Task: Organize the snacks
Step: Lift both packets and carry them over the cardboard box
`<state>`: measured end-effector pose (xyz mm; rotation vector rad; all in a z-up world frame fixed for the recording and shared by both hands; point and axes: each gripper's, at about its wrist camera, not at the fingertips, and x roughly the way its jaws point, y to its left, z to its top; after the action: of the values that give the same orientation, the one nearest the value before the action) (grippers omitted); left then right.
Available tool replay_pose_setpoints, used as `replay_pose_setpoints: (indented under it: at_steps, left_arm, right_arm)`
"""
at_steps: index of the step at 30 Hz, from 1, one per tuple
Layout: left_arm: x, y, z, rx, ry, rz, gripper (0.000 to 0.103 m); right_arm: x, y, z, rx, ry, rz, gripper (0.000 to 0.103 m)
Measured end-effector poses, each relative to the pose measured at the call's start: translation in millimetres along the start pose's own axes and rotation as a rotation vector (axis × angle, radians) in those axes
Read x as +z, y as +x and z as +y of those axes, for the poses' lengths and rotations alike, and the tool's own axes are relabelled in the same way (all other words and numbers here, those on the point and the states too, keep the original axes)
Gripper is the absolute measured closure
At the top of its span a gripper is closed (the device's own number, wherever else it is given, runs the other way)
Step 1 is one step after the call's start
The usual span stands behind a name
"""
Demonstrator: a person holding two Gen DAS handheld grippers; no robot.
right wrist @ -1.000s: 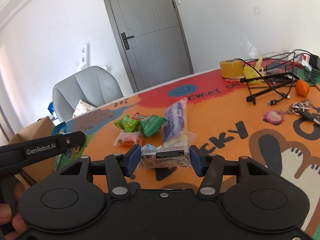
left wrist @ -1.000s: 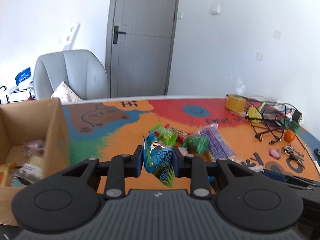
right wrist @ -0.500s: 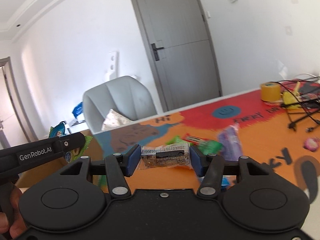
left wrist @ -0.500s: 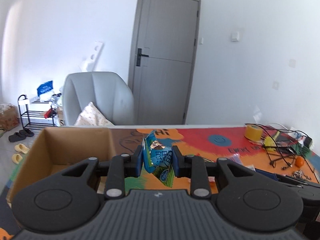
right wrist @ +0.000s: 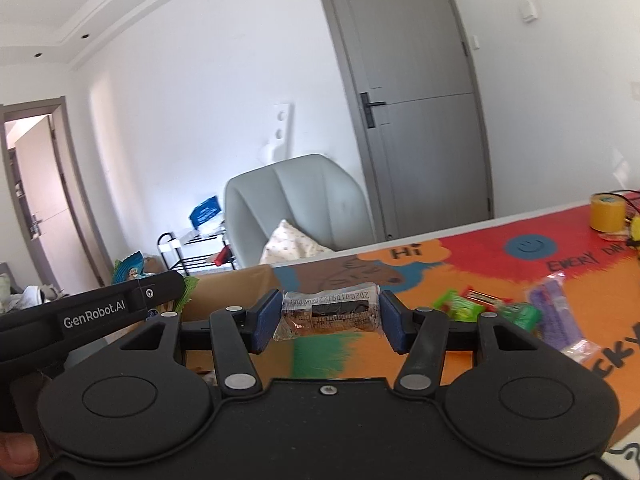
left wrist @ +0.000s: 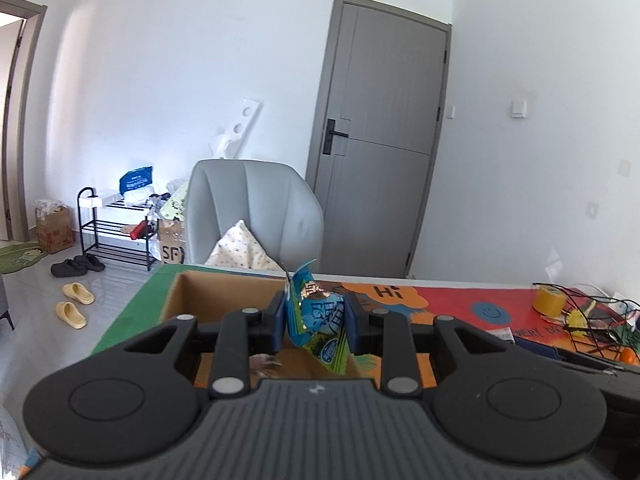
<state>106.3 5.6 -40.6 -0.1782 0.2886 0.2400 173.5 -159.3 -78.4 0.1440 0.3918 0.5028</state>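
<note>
My left gripper [left wrist: 316, 322] is shut on a blue and green snack packet [left wrist: 318, 318] and holds it above the open cardboard box [left wrist: 224, 290] at the table's left end. My right gripper [right wrist: 329, 314] is shut on a clear-wrapped brown snack bar [right wrist: 330, 312], held above the table just right of the box [right wrist: 236, 288]. The left gripper's body [right wrist: 92, 312] shows at the left of the right wrist view. Several loose snacks lie on the mat, among them green packets [right wrist: 460, 306] and a purple packet [right wrist: 554, 316].
The colourful mat [right wrist: 500, 264] covers the table. A yellow tape roll [right wrist: 607, 212] and tangled cables [left wrist: 592, 316] sit at the far right. A grey chair [left wrist: 256, 216] with a cushion stands behind the box. A shoe rack [left wrist: 116, 232] is on the floor.
Both grippers swung left and lifted with their snacks. The left one went from over the snack pile to over the box. The right one followed toward the box's right side.
</note>
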Motion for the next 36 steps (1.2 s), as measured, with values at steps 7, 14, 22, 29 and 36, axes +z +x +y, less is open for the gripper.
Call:
replay_pose_setpoints:
  at_steps: [7, 14, 22, 29, 36]
  left_arm:
    - [5, -4, 33, 0.036, -0.04, -0.008, 0.075]
    - [7, 2, 56, 0.056, -0.074, -0.002, 0.075]
    - [7, 29, 66, 0.056, -0.091, 0.027, 0.075]
    - [4, 41, 71, 0.075, -0.11, 0.052, 0.071]
    - [6, 30, 83, 0.118, -0.136, 0.034, 0.046]
  right_arm:
    - [1, 10, 31, 0.043, -0.04, 0.006, 0.049]
    - [0, 24, 50, 0.067, -0.067, 0.026, 0.049]
    - [3, 48, 58, 0.071, -0.082, 0.046, 0.049]
    - [3, 62, 62, 0.065, -0.079, 0.056, 0.049]
    - [4, 72, 73, 0.081, -0.082, 0.07, 0.049]
